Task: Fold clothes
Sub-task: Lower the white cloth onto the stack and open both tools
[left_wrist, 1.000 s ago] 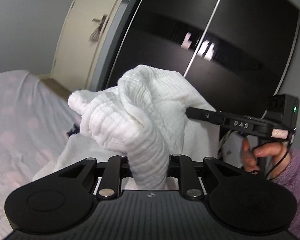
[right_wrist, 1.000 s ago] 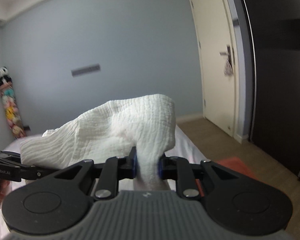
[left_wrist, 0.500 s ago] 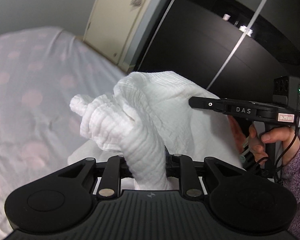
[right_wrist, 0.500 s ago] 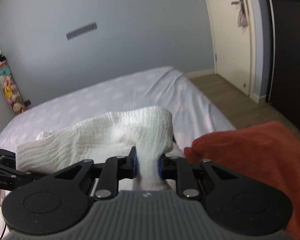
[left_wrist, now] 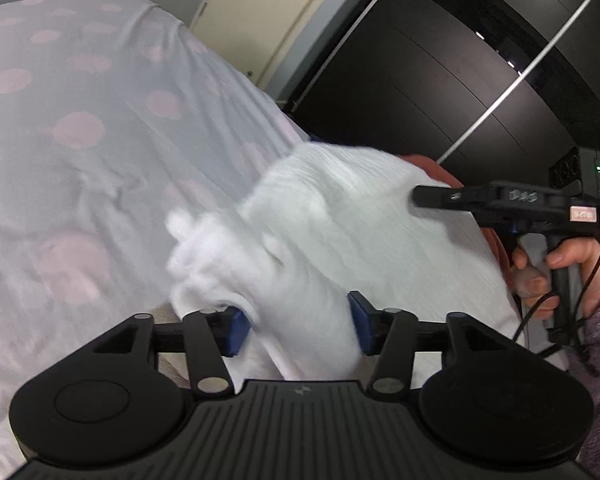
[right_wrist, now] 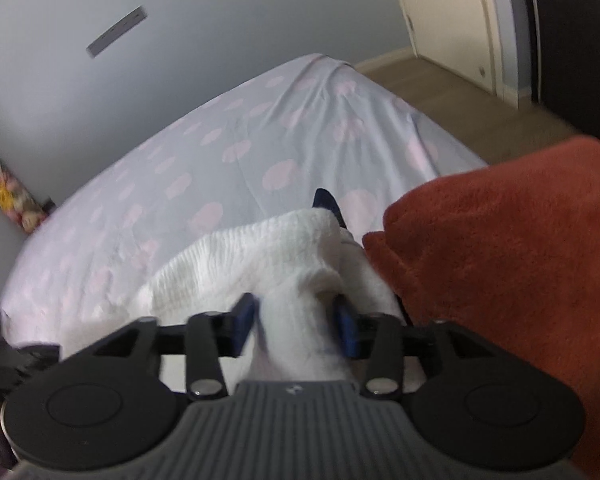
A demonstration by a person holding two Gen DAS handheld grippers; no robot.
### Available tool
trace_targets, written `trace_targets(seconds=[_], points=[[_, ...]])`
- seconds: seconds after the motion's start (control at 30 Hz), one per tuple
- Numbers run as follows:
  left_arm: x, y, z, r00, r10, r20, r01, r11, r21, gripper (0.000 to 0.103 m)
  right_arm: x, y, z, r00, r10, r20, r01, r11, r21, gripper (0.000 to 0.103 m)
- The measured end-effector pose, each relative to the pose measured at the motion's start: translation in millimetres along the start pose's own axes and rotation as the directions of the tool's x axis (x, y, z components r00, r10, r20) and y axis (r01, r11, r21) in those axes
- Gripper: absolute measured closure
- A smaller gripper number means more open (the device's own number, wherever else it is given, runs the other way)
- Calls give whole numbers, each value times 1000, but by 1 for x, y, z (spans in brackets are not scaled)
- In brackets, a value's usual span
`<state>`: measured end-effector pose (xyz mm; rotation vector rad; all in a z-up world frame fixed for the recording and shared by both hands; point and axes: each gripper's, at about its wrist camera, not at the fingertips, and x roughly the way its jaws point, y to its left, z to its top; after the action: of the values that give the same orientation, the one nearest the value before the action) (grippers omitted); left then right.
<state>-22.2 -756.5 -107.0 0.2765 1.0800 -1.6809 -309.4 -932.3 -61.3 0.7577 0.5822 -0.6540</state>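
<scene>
A white ribbed garment (left_wrist: 340, 232) hangs bunched between both grippers, low over the bed. My left gripper (left_wrist: 298, 322) has its blue pads spread apart with the cloth lying loosely between them. My right gripper (right_wrist: 296, 320) also has its pads parted around a fold of the same white garment (right_wrist: 260, 264). The right gripper also shows in the left wrist view (left_wrist: 500, 204), to the right of the cloth, held by a hand.
A pale bed sheet with pink dots (left_wrist: 80, 132) (right_wrist: 220, 152) lies below. A rust-red towel (right_wrist: 500, 248) sits at the right of the bed. A dark blue item (right_wrist: 328, 204) peeks out behind the cloth. A black wardrobe (left_wrist: 460, 60) and door (right_wrist: 452, 12) stand beyond.
Both grippers have dropped toward the bed with the white garment and their jaws have opened from a tight pinch, loosening the cloth.
</scene>
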Motion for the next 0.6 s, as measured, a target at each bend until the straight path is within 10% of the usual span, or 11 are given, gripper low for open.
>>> trace_targets(seconds=[0.27, 0.47, 0.6], points=[[5, 19, 8, 1000, 15, 6, -15, 996, -89, 53, 23, -10, 34, 997, 24, -68, -14, 990, 140, 39], [-8, 15, 11, 999, 31, 45, -28, 998, -55, 81, 31, 5, 42, 998, -12, -58, 16, 998, 66, 82], [-23, 3, 13, 996, 29, 89, -32, 999, 27, 90, 8, 38, 47, 999, 25, 28, -20, 984, -179, 87]])
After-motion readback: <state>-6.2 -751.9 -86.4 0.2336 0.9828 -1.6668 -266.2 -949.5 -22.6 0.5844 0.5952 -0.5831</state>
